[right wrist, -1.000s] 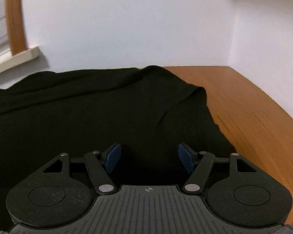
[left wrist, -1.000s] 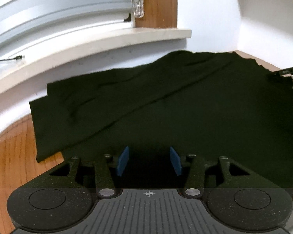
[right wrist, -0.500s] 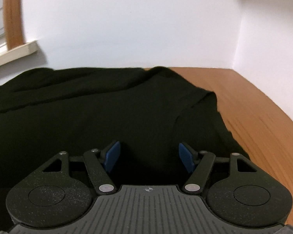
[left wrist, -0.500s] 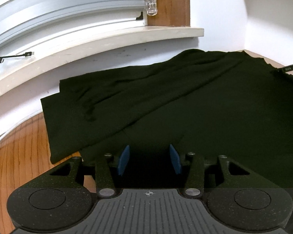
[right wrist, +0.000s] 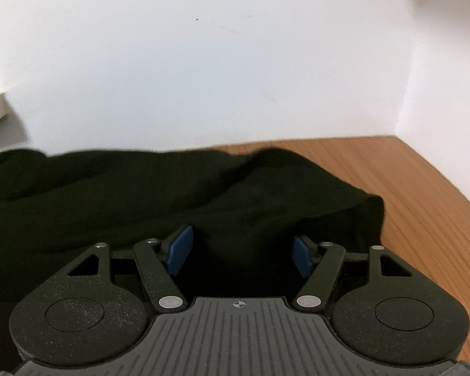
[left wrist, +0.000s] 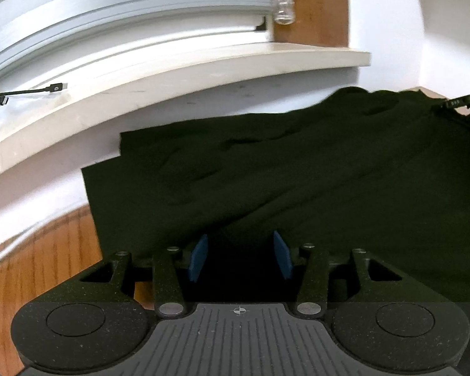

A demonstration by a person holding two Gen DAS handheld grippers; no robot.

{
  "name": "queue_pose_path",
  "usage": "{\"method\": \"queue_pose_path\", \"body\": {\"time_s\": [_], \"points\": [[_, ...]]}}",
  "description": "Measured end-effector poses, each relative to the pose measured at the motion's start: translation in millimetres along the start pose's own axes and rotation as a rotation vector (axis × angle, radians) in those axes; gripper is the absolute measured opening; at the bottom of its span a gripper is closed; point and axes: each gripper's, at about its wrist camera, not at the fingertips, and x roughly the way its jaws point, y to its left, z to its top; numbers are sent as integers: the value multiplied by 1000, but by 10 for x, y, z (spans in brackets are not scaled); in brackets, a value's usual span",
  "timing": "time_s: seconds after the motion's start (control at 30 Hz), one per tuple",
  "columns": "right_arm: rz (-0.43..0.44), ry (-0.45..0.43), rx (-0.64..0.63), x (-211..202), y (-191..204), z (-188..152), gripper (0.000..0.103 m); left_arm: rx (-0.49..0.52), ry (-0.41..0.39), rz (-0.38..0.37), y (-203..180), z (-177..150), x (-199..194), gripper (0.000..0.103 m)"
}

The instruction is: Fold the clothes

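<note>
While the left wrist view looks along the left gripper [left wrist: 239,258], a dark garment [left wrist: 297,181] lies spread over the wooden bench [left wrist: 44,250], its far edge reaching the foot of the white wall under the window sill [left wrist: 178,78]. Its left corners are square and layered, one sheet offset over another, and long shallow creases run across it. The gripper's blue pads [left wrist: 199,258] stand about half apart with dark cloth between them, but the shadow there hides whether they pinch it, so I cannot tell whether it has hold. A cable [left wrist: 25,94] rests on the sill, well away from the garment.

From the right wrist view, the garment [right wrist: 141,194] ends in a rounded, humped fold near the bare bench [right wrist: 407,188], with the wall behind it. The right gripper [right wrist: 241,252] is somewhat wider apart, cloth bulging up between its pads [right wrist: 180,250]; again a real pinch cannot be confirmed.

Judging by the drape, the cloth is light, limp and not fragile, and it will sag and slide over itself. Hems and corners seem the best places to grip, both taken evenly so the layers travel together.
</note>
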Motion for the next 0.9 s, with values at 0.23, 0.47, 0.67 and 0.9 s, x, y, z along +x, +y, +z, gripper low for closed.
{"method": "queue_pose_path", "body": {"time_s": [0.23,0.47,0.67,0.9], "points": [[28,-6,-10,509,240,376,66,-34,-2,22,199,75,129,51],[43,-19,12,603,287,442,67,-31,9,86,-16,121,-19,59],[90,-121,60,-324,-250,277,69,28,-79,44,-506,166,-323,66],[81,40,27,-826,-927,-369,71,65,-80,-143,-1070,129,-287,68]]}}
